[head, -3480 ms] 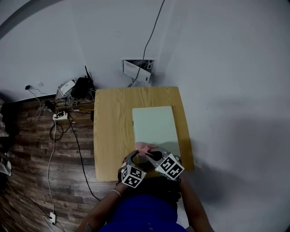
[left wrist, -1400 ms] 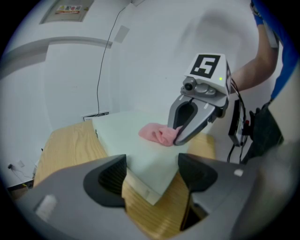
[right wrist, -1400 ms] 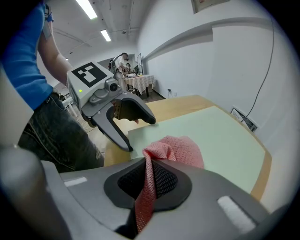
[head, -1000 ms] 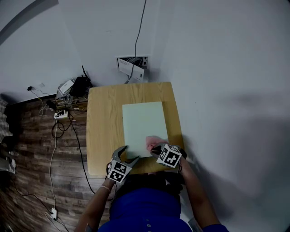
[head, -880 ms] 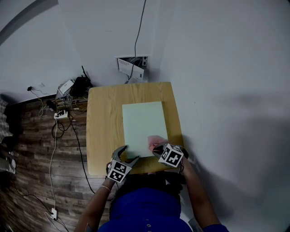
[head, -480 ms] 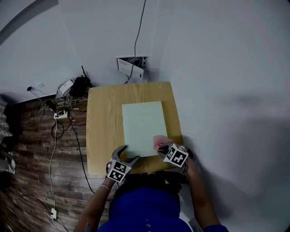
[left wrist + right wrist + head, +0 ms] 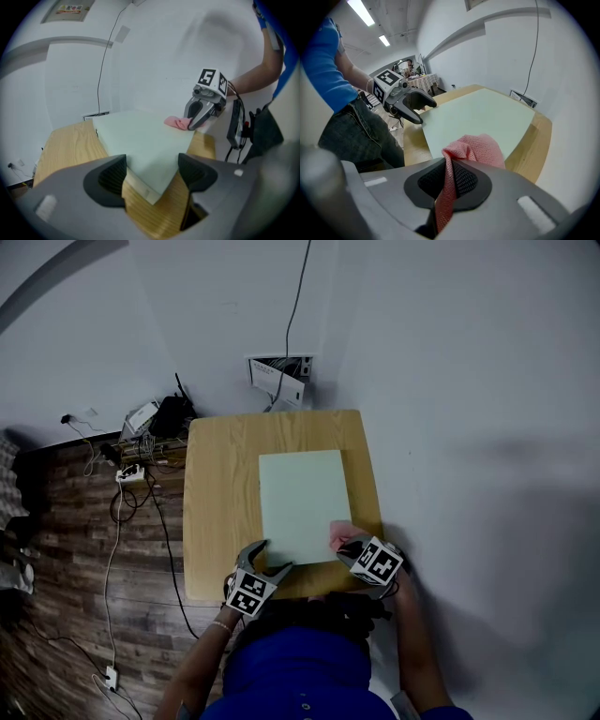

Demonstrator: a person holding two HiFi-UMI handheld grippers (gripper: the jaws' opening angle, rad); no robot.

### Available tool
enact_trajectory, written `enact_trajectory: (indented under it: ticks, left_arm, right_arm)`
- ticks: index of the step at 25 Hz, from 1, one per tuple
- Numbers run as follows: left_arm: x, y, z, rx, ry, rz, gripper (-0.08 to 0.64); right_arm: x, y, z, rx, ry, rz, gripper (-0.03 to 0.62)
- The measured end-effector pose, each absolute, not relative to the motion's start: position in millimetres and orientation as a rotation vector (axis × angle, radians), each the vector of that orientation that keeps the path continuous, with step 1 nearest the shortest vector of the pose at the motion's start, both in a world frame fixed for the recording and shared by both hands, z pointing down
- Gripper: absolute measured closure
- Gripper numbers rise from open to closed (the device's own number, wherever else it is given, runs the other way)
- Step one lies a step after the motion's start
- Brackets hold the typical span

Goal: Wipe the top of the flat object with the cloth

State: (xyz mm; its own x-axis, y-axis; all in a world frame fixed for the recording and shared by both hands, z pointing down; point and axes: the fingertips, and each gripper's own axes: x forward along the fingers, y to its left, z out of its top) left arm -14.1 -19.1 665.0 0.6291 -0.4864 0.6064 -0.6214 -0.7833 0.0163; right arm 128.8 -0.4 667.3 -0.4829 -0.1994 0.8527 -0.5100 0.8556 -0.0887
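the right tongs (image 7: 345, 546) pinch the pink mesh cloth (image 7: 339, 534), which rests on the 5 o'clock corner of the flat pale green board (image 7: 302, 498). the left tongs (image 7: 269, 560) are spread, with the board's 7 o'clock corner between them. the board lies on the light wooden tabletop (image 7: 220, 512).

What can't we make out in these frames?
- Whether the cloth presses on the pad: underside hidden by its own bunch in the right gripper view, by the right gripper in the head view.
- Whether the left gripper touches the pad's corner: corner shows between its open jaws, depth unclear; head view too small.
- Print on the wall sign: left gripper view, blurred, cut by the top edge.
- Items in the floor clutter: head view, too small.
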Motion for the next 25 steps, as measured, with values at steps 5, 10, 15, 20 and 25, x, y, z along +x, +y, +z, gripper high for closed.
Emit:
enact_trajectory:
  ticks: [5,10,15,20,25]
  left_arm:
    - [-15.6,-18.3,667.6,2.622,-0.909,0.887,0.213]
    - [-14.7,-17.9,666.8,2.625,-0.901,0.88,0.213]
    - [-14.8,-18.2,666.7,2.625,-0.905,0.876,0.212]
    - [-15.8,-17.9,665.3,2.629,-0.902,0.867,0.212]
    - [-17.1,-18.3,665.9,2.631,-0.902,0.86,0.212]
  right_arm:
    - [128.9,-0.4,669.8,0.538,-2.089,0.433,0.577]
    - [129.2,0.1,668.5,0.551,-2.097,0.451,0.577]
    - [128.3,-0.8,670.5,0.556,-2.092,0.447,0.577]
    - [127.2,-1.1,669.8,0.589,-2.098,0.47,0.577]
    - [126.6,-2.7,670.0,0.636,-2.118,0.509,0.577]
